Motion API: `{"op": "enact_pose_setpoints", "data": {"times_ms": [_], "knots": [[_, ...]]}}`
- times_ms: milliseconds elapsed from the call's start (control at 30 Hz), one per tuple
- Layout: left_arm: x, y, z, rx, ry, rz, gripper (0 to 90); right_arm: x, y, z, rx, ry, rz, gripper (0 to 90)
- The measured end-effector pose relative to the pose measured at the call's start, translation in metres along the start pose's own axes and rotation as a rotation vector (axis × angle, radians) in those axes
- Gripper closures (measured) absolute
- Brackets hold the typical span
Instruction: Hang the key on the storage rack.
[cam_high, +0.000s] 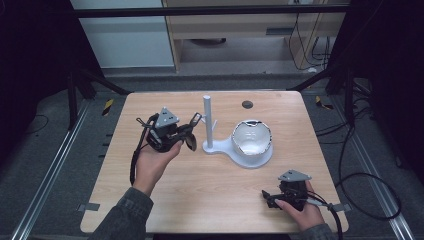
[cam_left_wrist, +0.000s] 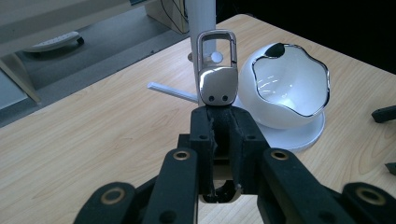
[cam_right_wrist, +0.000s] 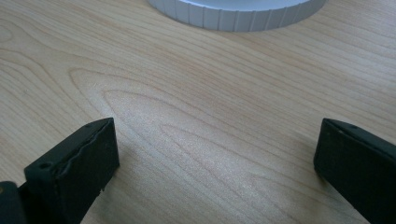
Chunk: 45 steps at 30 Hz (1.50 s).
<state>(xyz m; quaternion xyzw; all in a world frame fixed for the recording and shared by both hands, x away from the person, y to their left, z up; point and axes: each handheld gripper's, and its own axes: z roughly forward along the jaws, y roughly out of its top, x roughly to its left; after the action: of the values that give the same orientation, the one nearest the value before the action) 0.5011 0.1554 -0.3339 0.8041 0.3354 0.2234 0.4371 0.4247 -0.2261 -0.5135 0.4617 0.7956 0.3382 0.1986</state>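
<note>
Left gripper: jaws clamped on a metal keychain clasp, held just before the white stand's post. Right gripper: jaws apart, resting low over the counter.

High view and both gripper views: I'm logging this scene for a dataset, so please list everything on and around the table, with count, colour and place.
Table: one, light wood, centre of the high view.
Stand: one, white upright post with side pegs on a white base, mid-table.
Bowl: one, white with a wavy silvery rim, on the stand's round base.
Keyring clip: one, shiny silver with an open loop, clamped in the left jaws, close to the post.
Dark disc: one, near the table's far edge.
Left hand-held gripper: black, shut on the clip, left of the stand.
Right hand-held gripper: black, jaws wide apart, resting at the near right edge.
</note>
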Motion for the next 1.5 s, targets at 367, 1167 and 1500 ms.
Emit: {"op": "enact_pose_setpoints", "data": {"times_ms": [367,1167,1500], "knots": [[0.002,-0.001,0.011,0.015,0.008,0.006,80.4,0.0,0.0,0.0,0.001,0.002,-0.004,0.4],[-0.003,-0.004,0.039,0.034,0.01,-0.009,80.4,0.0,0.0,0.0,0.0,0.003,-0.003,0.4],[-0.003,-0.009,0.047,0.034,0.008,-0.017,80.5,0.0,0.0,0.0,0.0,0.003,-0.003,0.4]]}}
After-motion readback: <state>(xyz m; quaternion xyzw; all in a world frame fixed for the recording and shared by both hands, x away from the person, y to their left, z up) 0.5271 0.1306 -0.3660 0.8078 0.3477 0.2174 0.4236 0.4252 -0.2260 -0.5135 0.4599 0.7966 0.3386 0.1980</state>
